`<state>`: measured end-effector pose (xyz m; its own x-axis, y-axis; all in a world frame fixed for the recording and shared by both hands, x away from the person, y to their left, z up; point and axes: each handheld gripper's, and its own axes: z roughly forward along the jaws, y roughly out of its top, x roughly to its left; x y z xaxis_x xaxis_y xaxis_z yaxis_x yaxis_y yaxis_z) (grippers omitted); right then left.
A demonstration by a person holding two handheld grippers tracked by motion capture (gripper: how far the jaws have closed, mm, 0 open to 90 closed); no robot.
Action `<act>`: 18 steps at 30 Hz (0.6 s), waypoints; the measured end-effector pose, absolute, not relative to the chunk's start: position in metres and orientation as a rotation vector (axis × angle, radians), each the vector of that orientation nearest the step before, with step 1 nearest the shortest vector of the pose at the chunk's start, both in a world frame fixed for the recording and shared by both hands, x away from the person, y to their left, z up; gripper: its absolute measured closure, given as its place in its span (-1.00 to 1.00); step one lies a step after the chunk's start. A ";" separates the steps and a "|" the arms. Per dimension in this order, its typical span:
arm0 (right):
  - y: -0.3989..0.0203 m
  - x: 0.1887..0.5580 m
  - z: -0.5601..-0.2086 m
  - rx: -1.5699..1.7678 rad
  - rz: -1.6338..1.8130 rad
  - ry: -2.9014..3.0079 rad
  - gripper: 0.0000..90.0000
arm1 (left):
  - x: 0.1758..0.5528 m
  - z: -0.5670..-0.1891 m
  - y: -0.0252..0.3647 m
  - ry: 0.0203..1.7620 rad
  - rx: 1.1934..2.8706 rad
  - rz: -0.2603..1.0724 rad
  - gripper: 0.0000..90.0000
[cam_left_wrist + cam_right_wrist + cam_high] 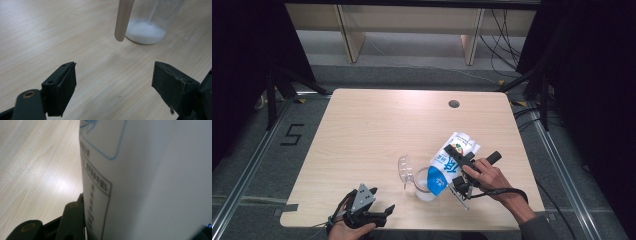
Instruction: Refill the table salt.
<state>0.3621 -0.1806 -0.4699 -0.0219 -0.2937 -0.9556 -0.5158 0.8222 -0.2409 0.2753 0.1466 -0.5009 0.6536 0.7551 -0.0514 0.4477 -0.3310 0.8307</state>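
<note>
high view: carton tipped over the cup

right gripper clamps the milk carton, long axis slanting down-left, its low blue end over the clear cup on the bench. left gripper waits open, well apart.

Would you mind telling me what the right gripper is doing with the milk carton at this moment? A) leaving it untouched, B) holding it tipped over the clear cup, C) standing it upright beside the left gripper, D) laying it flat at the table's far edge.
B: in the high view the right gripper clamps the milk carton, tilted with its lower end over the clear cup, which holds white liquid.
</note>
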 end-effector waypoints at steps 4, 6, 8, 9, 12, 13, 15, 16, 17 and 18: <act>-0.179 0.363 -0.469 -0.687 0.185 1.606 0.27 | 0.276 -0.501 0.147 0.942 1.974 0.432 -0.58; -0.180 0.362 -0.471 -0.657 0.182 1.624 0.28 | 0.275 -0.501 0.147 0.941 1.973 0.431 -0.58; -0.180 0.362 -0.470 -0.656 0.184 1.622 0.28 | 0.276 -0.500 0.148 0.917 1.987 0.444 -0.58; -0.180 0.362 -0.469 -0.674 0.187 1.610 0.28 | 0.276 -0.500 0.148 0.917 1.987 0.444 -0.58; -0.180 0.362 -0.470 -0.667 0.183 1.612 0.29 | 0.276 -0.501 0.147 0.924 1.987 0.444 -0.58; -0.180 0.362 -0.470 -0.666 0.184 1.612 0.29 | 0.276 -0.501 0.147 0.933 1.975 0.434 -0.58; -0.180 0.362 -0.469 -0.677 0.180 1.606 0.30 | 0.276 -0.501 0.147 0.933 1.978 0.436 -0.58; -0.180 0.362 -0.469 -0.674 0.180 1.607 0.30 | 0.276 -0.501 0.147 0.934 1.978 0.436 -0.58; -0.180 0.362 -0.469 -0.673 0.181 1.606 0.30 | 0.276 -0.501 0.147 0.934 1.981 0.440 -0.58; -0.180 0.362 -0.469 -0.670 0.172 1.609 0.30 | 0.276 -0.500 0.148 0.926 1.987 0.446 -0.58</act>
